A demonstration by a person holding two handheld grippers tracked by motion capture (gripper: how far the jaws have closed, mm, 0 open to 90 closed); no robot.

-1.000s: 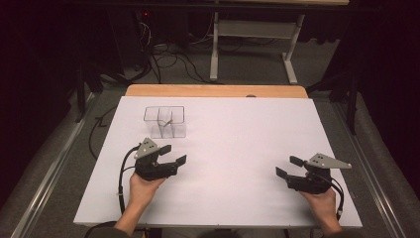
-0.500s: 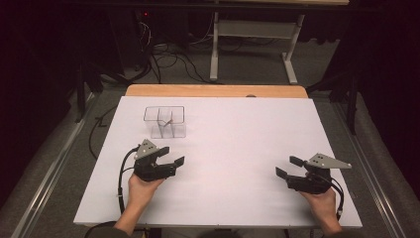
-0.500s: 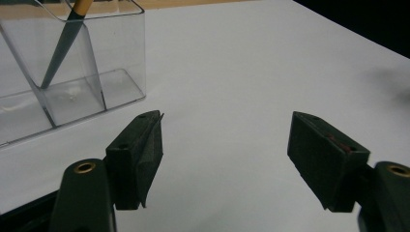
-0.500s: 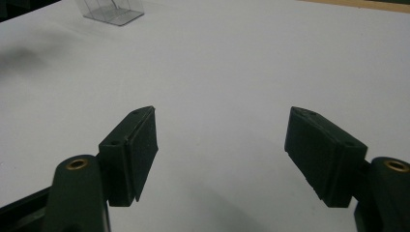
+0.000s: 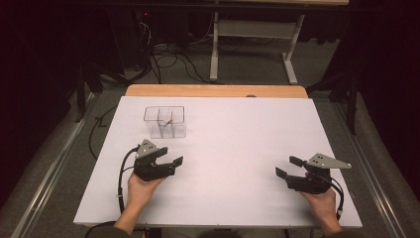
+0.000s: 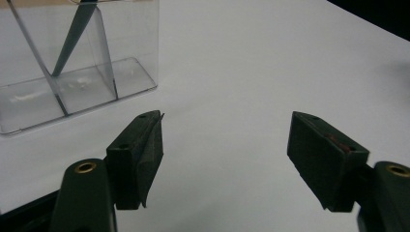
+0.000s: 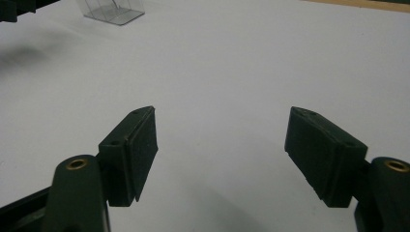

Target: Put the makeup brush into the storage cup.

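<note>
1. High view: the left hand-held black gripper sits low over the white tabletop, just beside the clear plastic box with inner dividers, which stands on the table's far left part.
2. High view also shows the right hand-held black gripper near the table's right edge, well apart from the box, and both of the person's hands and the trailing cables.
3. Left gripper view brings the clear box close: a thin dark pointed object leans tilted inside 1 compartment; what it is cannot be told.
4. Left gripper view: jaws spread wide, nothing between them.
5. Right gripper view: its 2 jaws likewise stand wide apart and empty over bare white surface, the box far off at top left.
</note>
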